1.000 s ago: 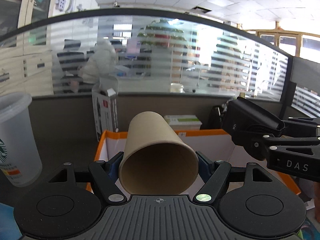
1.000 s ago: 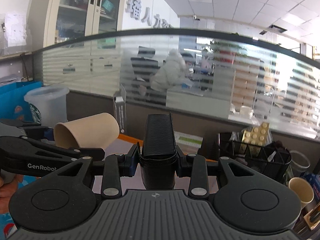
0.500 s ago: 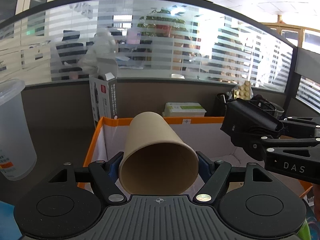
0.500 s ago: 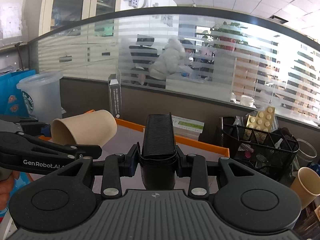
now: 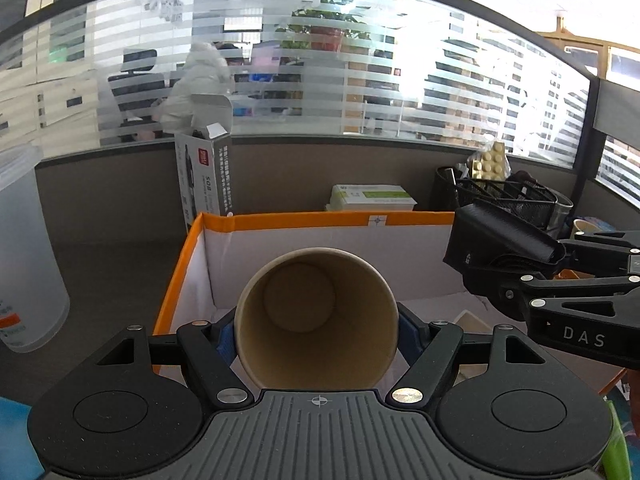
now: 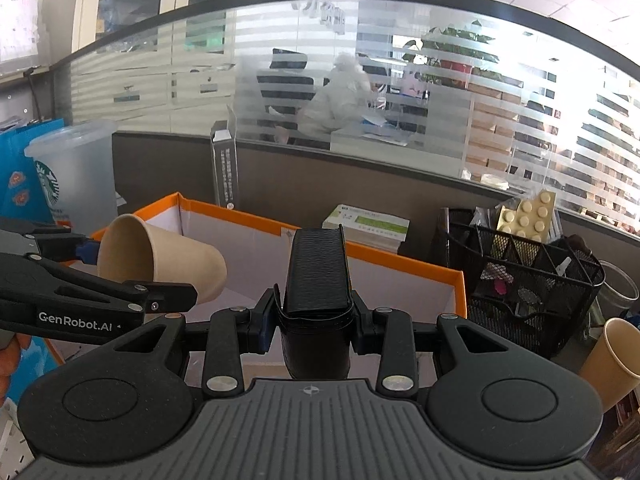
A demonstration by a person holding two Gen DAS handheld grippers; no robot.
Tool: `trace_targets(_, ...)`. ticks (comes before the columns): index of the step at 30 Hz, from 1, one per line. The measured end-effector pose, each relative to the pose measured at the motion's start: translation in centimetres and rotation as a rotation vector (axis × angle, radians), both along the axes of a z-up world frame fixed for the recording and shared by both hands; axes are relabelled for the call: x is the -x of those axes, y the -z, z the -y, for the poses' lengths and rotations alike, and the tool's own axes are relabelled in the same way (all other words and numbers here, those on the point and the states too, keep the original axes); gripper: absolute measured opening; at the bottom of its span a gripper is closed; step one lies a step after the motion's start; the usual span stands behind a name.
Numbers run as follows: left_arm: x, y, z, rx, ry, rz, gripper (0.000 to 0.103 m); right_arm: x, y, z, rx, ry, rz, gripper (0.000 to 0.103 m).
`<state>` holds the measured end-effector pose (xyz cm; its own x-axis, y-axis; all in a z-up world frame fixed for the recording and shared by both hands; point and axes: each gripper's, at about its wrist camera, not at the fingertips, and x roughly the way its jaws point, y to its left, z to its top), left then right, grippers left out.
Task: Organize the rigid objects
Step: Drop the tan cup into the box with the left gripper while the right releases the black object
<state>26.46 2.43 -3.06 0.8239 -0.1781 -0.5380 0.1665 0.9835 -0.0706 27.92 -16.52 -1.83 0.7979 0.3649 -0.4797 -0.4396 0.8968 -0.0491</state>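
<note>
Behind a striped glass partition, an orange-rimmed white box [image 5: 304, 220] sits on the desk, open-topped. Above its near-left corner the left gripper [image 5: 316, 330] clamps a tan paper cup [image 5: 316, 320] sideways; right of it, the right gripper [image 6: 314, 318] pinches a black leather case [image 6: 316, 276].

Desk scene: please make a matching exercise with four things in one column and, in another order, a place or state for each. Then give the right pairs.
Things:
1. paper cup
2. black case
3. mesh basket
4. clear cup

Places or states:
A. stands to the right of the orange-edged box
B. held on its side in the left tongs
C. stands to the left of the box, lid on
D. clamped in the right tongs

Pairs: 1-B, 2-D, 3-A, 4-C
</note>
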Motion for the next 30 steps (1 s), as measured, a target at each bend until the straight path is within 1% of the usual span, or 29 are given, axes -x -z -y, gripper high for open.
trace_targets(19,-0.06,0.33,0.46,-0.03,0.02,-0.007,0.075,-0.45,0.82,-0.04,0.068,0.013,-0.078,0.033)
trace_targets(26,-0.46,0.86,0.48,-0.028,0.025,-0.028,0.076,-0.49,0.94,-0.02,0.078,0.015,-0.085,0.033)
trace_targets(30,-0.48,0.93,0.65,-0.041,0.027,-0.031,0.076,-0.38,0.97,0.01,0.079,0.022,-0.084,0.035)
